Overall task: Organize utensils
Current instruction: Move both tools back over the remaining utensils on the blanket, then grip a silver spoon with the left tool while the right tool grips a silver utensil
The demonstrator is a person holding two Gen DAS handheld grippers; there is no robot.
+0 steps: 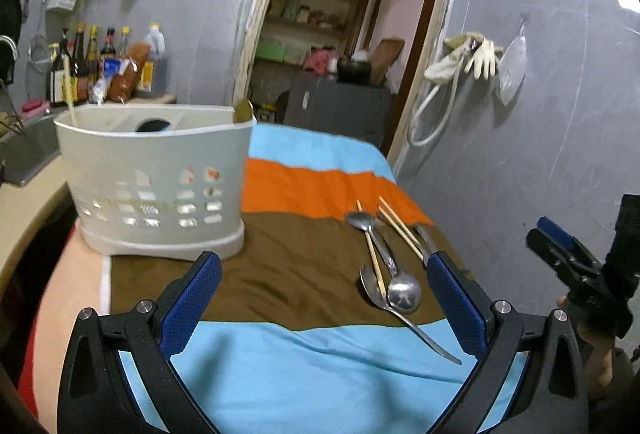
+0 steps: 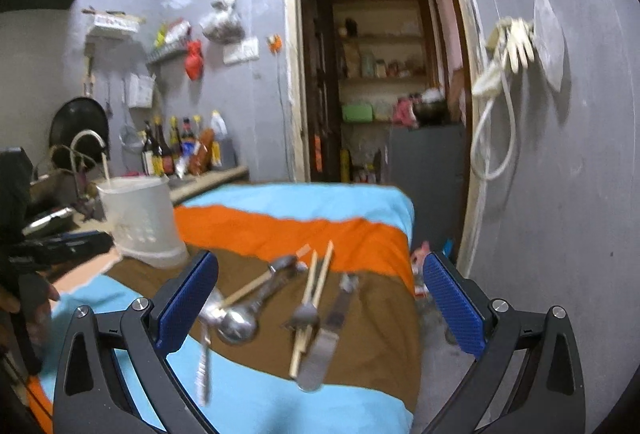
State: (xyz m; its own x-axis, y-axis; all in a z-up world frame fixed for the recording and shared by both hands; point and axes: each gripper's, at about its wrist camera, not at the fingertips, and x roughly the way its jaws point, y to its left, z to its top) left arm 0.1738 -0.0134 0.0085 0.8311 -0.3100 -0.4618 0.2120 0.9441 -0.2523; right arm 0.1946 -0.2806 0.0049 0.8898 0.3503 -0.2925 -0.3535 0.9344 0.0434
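Utensils [image 2: 276, 310] (spoons, chopsticks, fork, knife) lie piled on the striped cloth [image 1: 304, 366] w/ the white caddy [image 1: 156, 177] off to the left, both my grippers [image 1: 324, 298] [image 2: 320, 298] spread wide and empty, so I'd say pickup's next: right one drops onto 1 piece.

Right wrist view: motion blur smearing the spoons [image 2: 240, 318], fork [image 2: 306, 316] and knife [image 2: 324, 338]. Caddy [image 1: 156, 185] walls hiding its contents' lower parts.

Left gripper [image 1: 324, 298] and right gripper [image 2: 320, 298] both spread wide, empty.
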